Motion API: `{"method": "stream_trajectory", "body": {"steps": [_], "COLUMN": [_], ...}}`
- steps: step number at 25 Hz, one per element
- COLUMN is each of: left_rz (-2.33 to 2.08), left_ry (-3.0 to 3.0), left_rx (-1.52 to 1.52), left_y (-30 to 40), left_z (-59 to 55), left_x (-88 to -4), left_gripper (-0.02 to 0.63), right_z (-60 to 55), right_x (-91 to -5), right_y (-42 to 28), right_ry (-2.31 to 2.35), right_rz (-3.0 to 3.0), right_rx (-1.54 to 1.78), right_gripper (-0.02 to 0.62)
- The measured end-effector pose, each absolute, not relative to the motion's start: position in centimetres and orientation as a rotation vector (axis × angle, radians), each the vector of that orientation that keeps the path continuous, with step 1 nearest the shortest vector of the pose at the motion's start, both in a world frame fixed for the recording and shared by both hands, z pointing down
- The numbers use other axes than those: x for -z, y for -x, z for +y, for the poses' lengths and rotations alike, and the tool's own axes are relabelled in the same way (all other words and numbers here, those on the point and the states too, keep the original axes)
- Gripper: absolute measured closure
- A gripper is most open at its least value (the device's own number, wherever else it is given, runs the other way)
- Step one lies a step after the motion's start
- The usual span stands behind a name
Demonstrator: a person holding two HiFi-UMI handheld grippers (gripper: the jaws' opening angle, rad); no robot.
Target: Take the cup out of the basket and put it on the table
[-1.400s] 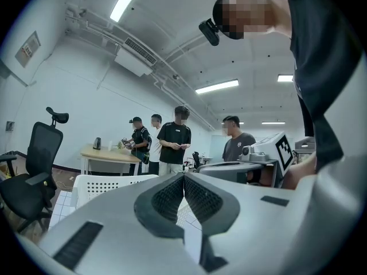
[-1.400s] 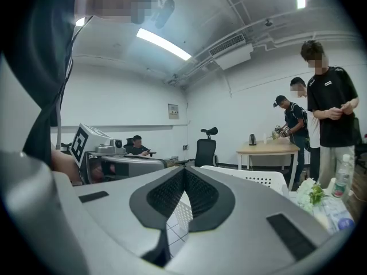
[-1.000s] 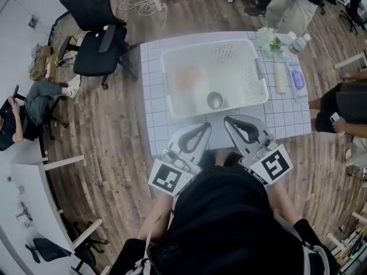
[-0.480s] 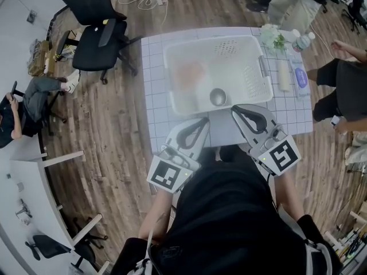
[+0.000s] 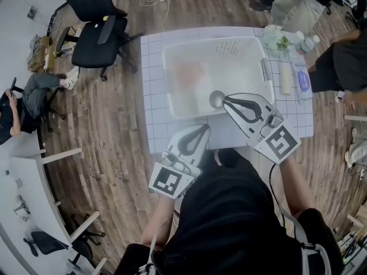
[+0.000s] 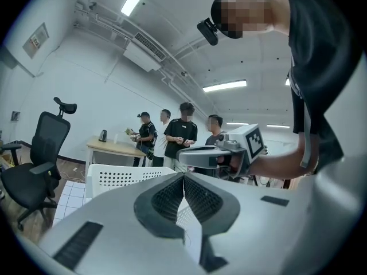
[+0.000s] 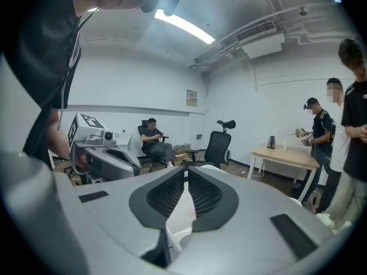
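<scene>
Left tongs (image 5: 206, 128) and right tongs (image 5: 225, 98) are closed, the right beside the basket's (image 5: 167, 82) cup (image 5: 215, 100).

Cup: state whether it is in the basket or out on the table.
In the basket. The head view shows the metal cup inside the white basket, by its nearest wall.

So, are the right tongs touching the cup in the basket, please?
Cannot tell. In the head view the right tongs line up against the cup, but height is unclear; the right gripper view shows no cup.
</scene>
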State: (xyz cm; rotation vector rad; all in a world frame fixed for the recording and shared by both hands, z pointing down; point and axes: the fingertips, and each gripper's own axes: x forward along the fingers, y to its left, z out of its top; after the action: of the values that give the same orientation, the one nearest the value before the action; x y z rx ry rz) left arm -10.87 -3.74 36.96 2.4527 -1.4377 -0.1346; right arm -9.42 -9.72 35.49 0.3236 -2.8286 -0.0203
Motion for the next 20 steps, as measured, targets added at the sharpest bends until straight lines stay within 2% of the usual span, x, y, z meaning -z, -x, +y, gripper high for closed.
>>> {"method": "stream_trajectory", "body": {"steps": [4,6,9,20], "left_rz": [-1.444,-1.450,-1.467,-1.505], "left_ry": [-2.443,-2.436,-2.424,-2.360], "left_rx": [0.124,0.116,0.120,0.103], "left_y": [11.1,11.4,11.8,13.3], "left_z": [-4.2,-4.5,-4.7,-4.7], "left_x": [-37.3,-37.5,-37.8,-38.6], "left_gripper": [0.595,0.595,0.595,0.595], "right_z": [-11.4,-12.4,-14.0,-16.1], "right_x": [-36.5,-37.3,-38.7,-45.5], "right_y": [11.1,12.1,13.7,18.2], "right_ry": [-0.226,-0.174,-0.092,0.182], "right_rz": [-2.771,-2.735,-2.676,-2.550], "right_rx": [0.104,0.155,0.241,0.450], "right_gripper": [0.562,0.508,0.479,0.436]}}
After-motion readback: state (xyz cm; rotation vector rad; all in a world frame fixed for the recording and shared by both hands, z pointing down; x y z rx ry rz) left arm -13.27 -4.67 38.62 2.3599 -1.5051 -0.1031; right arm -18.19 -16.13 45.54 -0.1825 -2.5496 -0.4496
